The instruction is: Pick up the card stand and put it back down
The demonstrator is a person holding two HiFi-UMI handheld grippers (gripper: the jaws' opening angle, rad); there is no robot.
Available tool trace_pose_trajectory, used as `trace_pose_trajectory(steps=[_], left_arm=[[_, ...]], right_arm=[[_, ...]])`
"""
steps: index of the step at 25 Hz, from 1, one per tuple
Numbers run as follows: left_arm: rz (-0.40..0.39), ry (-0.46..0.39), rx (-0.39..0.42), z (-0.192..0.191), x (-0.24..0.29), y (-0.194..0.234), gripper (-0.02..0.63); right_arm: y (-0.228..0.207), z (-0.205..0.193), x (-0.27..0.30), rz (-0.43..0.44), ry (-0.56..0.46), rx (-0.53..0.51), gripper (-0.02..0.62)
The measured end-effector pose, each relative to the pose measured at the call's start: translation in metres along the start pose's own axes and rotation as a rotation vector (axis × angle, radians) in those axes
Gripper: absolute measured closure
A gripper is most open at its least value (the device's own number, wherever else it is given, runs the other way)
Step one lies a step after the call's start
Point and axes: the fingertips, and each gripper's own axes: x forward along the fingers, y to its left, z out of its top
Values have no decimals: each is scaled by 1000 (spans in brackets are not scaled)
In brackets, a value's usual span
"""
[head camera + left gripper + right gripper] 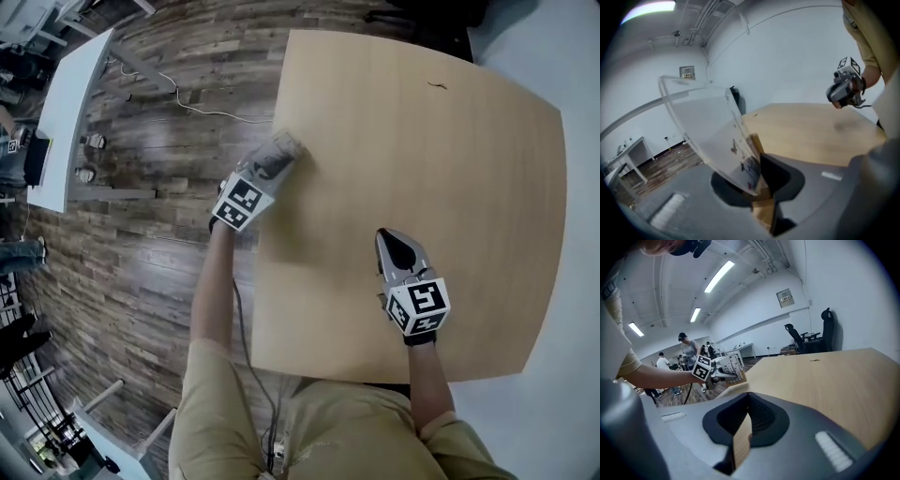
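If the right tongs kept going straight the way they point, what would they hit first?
Most likely the bare tabletop: the right tongs tilt down toward it, nothing in between. The card stand in the left tongs lies off that line.

Your bench [450,187] has a pale wood-grain top, smooth and matt, with only a faint sheen. The card stand [710,131] clamped in your left hand-held gripper [761,190] is a clear, glossy plastic sheet set in a block of bare light wood. That gripper's body looks like matt grey plastic. So does your right hand-held gripper [743,425], whose darker inner pads are finely ribbed. The floor [169,197] is dark wood planking with a rough, streaky grain. Your clothing [356,431] is plain khaki cloth, matt and softly creased. The wall [787,61] behind is smooth, painted white.
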Motion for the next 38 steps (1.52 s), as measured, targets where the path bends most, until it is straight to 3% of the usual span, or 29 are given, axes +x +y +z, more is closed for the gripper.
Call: trace_pose_trajectory(steps=[7, 12, 14, 16, 17, 21, 24, 28, 32, 38], left_arm=[[-192, -7, 93, -16, 35, -5, 546], [-220, -3, 96, -14, 39, -8, 529], [-203, -15, 53, -7, 36, -6, 395], [-145, -32, -27, -5, 28, 4, 251], [-99, -40, -75, -8, 20, 11, 215], [69, -66, -234, -12, -30, 16, 204], [165, -121, -311, 9, -66, -12, 239], [262, -181, -371, 36, -114, -81, 265], [376, -235, -385, 83, -158, -154, 382], [545, -367, -474, 158, -243, -238, 473]], right_arm=[[-2, 4, 35, 11, -10, 0, 591], [9, 2, 35, 29, -3, -13, 591], [12, 0, 32, 34, 8, -11, 591], [16, -2, 29, 41, 12, -13, 591], [20, -3, 27, 45, 12, -14, 591], [35, 3, 8, 61, -5, -22, 591], [43, 1, -17, 58, -30, -26, 591], [60, 2, -66, 50, -75, -27, 591], [77, 10, -128, 53, -136, -13, 591], [105, 31, -211, 81, -234, -76, 591]])
